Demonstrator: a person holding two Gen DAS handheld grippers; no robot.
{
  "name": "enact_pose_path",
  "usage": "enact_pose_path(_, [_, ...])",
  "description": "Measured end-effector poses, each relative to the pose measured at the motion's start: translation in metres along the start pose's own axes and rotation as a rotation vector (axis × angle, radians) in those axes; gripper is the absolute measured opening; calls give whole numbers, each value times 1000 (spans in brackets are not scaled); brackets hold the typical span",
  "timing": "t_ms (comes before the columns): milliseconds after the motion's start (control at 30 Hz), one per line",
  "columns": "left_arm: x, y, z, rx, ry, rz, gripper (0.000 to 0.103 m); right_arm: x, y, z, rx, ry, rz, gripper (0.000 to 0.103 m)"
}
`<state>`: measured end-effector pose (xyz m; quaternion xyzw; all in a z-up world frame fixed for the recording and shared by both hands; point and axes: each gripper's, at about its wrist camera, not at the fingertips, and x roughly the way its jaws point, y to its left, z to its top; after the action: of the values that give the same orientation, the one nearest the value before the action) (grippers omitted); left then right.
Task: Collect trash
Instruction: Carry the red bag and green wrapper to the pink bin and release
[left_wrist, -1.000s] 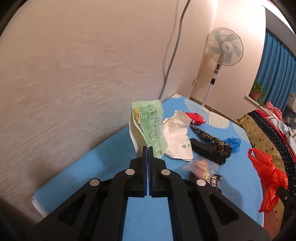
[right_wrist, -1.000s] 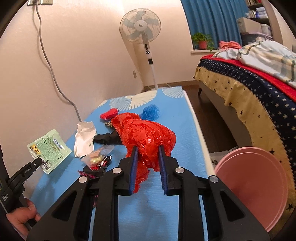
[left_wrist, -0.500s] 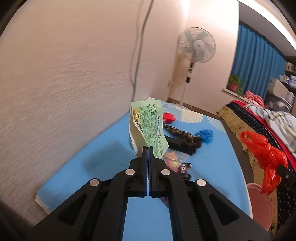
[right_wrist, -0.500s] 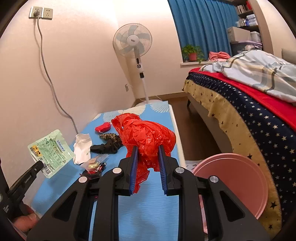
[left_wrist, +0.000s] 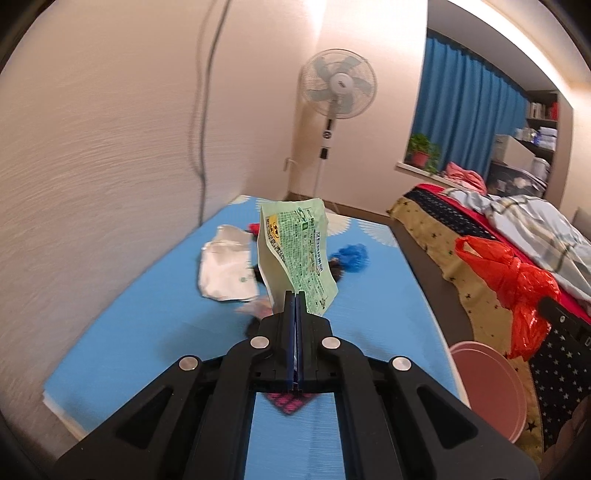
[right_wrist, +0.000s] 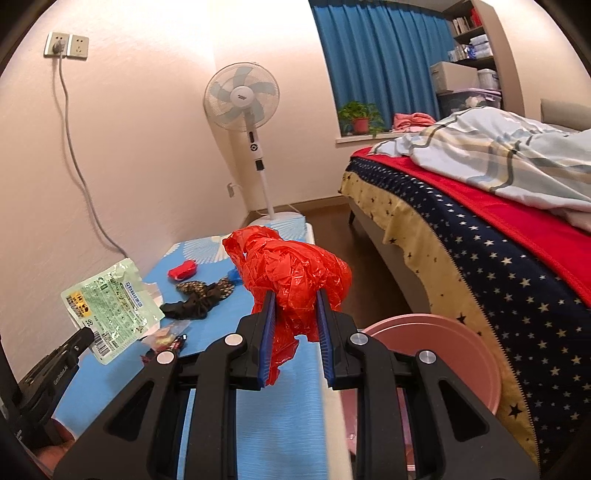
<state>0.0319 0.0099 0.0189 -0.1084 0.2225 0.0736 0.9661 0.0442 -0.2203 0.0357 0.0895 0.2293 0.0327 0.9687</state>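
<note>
My left gripper is shut on a green printed wrapper, which stands up above the blue mat. The same wrapper shows at the left of the right wrist view, with the left gripper below it. My right gripper is shut on a crumpled red plastic bag, held in the air over the mat's right edge. From the left wrist view the red bag hangs at the right. A pink basin sits on the floor below it.
On the mat lie a white bag, a blue scrap, a red piece, dark patterned cloth and small snack wrappers. A standing fan is at the far end, a bed at the right.
Both grippers have risen and swung toward the room's far right side, each keeping its hold. The pink basin and bed have come further into view.
</note>
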Motion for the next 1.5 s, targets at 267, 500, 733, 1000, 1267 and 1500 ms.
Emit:
enact_pose_path(267, [6, -31, -5, 51, 9, -91, 0, -6, -20, 4, 18, -12, -49, 22])
enact_pose_path(500, [14, -61, -9, 85, 26, -179, 0, -13, -34, 5, 28, -17, -91, 22])
enact_pose_path(733, [20, -93, -16, 129, 42, -246, 0, -17, -52, 7, 43, -22, -140, 22])
enact_pose_path(1000, [27, -131, -30, 186, 80, -327, 0, -18, -75, 6, 75, -14, -207, 22])
enact_pose_path(1267, [39, -159, -50, 222, 146, -401, 0, -12, -95, -2, 112, 13, -253, 22])
enact_pose_path(1500, [52, -174, -65, 236, 191, -432, 0, -4, -105, -7, 137, 33, -279, 22])
